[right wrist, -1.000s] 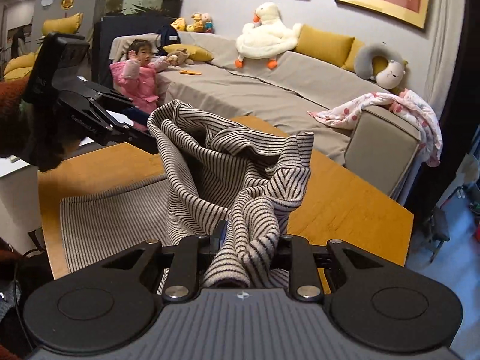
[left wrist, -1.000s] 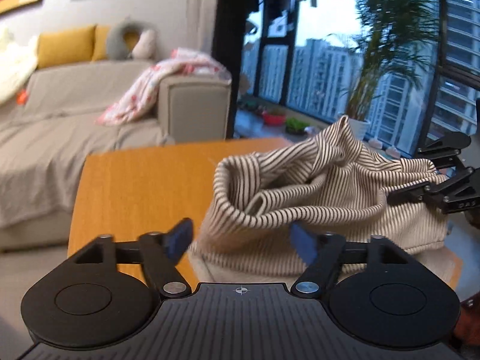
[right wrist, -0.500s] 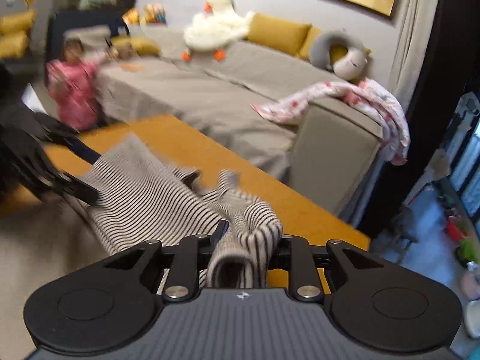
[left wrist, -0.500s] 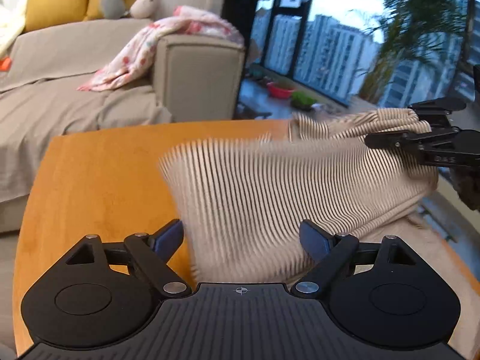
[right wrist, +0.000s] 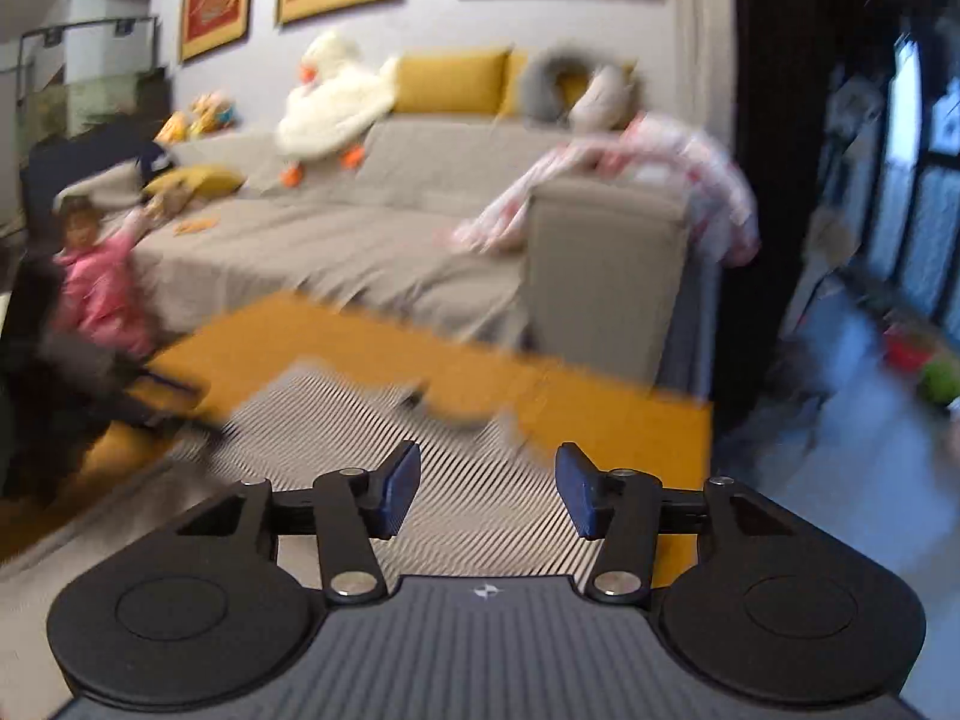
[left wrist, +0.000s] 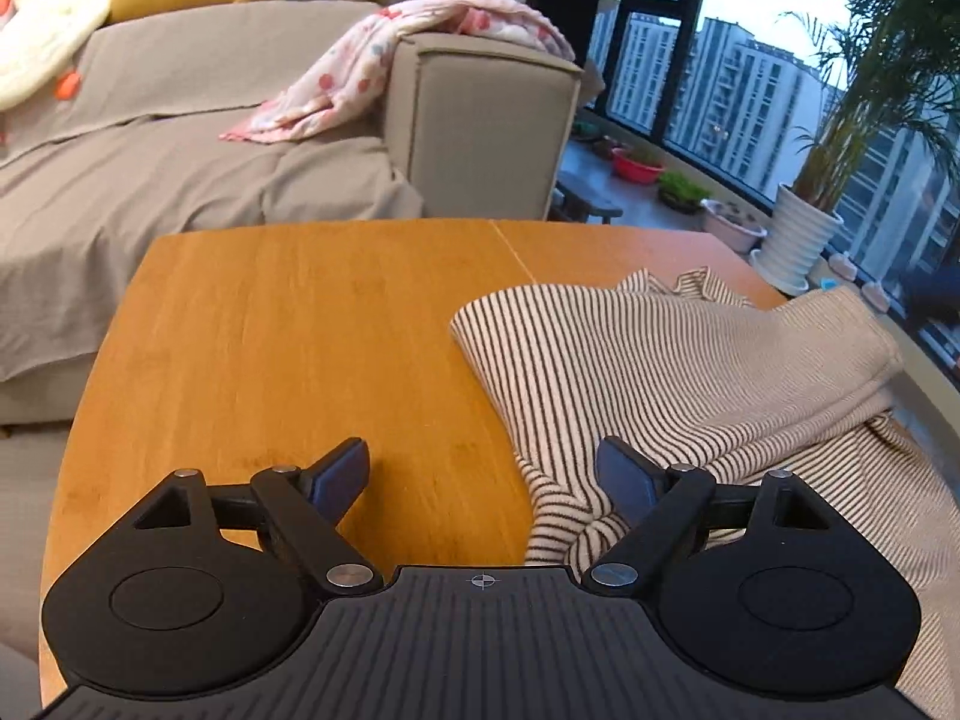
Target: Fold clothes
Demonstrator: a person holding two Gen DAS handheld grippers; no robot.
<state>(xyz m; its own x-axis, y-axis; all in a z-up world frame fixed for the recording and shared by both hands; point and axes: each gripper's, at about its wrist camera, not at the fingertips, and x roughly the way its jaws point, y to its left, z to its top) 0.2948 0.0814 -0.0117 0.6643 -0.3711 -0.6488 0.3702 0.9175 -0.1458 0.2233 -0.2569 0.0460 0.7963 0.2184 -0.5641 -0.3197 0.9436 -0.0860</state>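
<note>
A cream garment with thin dark stripes (left wrist: 690, 378) lies folded over on the right half of the orange wooden table (left wrist: 300, 324). My left gripper (left wrist: 483, 471) is open and empty, low over the table at the garment's near left edge; its right finger sits over the cloth. In the blurred right wrist view the same garment (right wrist: 456, 480) lies flat under my right gripper (right wrist: 486, 486), which is open and empty just above it.
A grey sofa (left wrist: 180, 120) with a pink blanket (left wrist: 384, 66) stands beyond the table. A window wall with potted plants (left wrist: 804, 228) is at the right. A child in pink (right wrist: 102, 288) stands by the table's far left in the right wrist view.
My right gripper has opened and let go of the striped garment, which dropped from a held-up bunch to lie flat on the table. The left gripper stays open.
</note>
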